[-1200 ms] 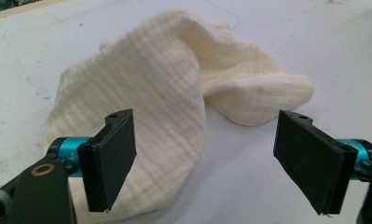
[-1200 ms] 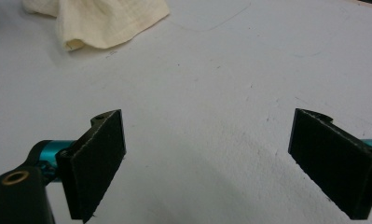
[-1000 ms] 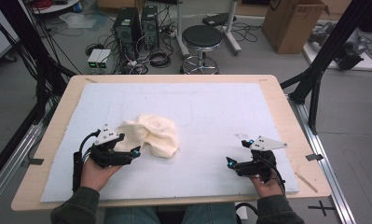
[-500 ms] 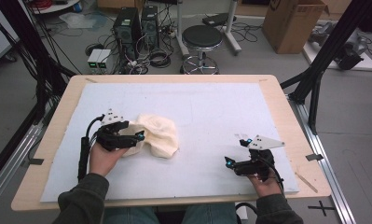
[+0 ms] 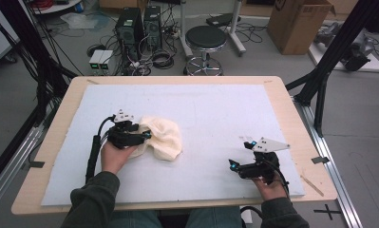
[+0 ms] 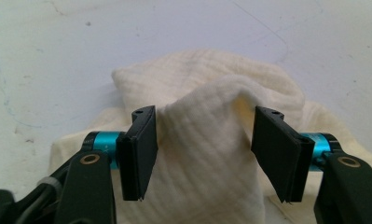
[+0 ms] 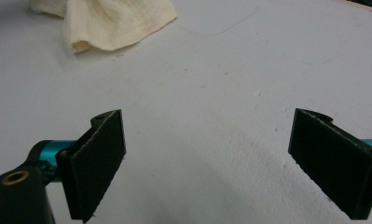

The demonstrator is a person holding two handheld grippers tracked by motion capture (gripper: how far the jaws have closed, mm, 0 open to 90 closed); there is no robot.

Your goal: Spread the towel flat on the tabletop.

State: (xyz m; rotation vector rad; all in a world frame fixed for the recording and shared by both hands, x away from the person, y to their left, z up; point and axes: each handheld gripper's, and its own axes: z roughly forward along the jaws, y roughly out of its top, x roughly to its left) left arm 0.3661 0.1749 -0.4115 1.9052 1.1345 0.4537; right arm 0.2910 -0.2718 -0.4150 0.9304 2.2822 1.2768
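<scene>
A crumpled cream cloth [image 5: 162,138] lies on the left half of the white mat [image 5: 215,107]. My left gripper [image 5: 146,136] reaches into the cloth's left side. In the left gripper view, a raised fold of the cloth [image 6: 207,140] stands between the jaws of the left gripper [image 6: 204,151], which have just been closing. The left pad [image 6: 141,154] touches the fold and the right pad [image 6: 277,154] stands a sliver off it. My right gripper [image 5: 240,155] rests near the mat's front right, open, with bare mat between its jaws [image 7: 211,154]. The cloth [image 7: 113,21] lies far from it.
The mat covers most of a wooden table [image 5: 294,128]. Beyond the far edge, on the floor, are a round stool [image 5: 205,39], computer towers [image 5: 137,26] with cables, and a cardboard box [image 5: 298,23]. Black frame struts [image 5: 329,61] rise at both sides.
My left gripper moved right and away from the person, onto the cloth's left side, and its jaws narrowed around a fold. The right gripper stayed in place.
</scene>
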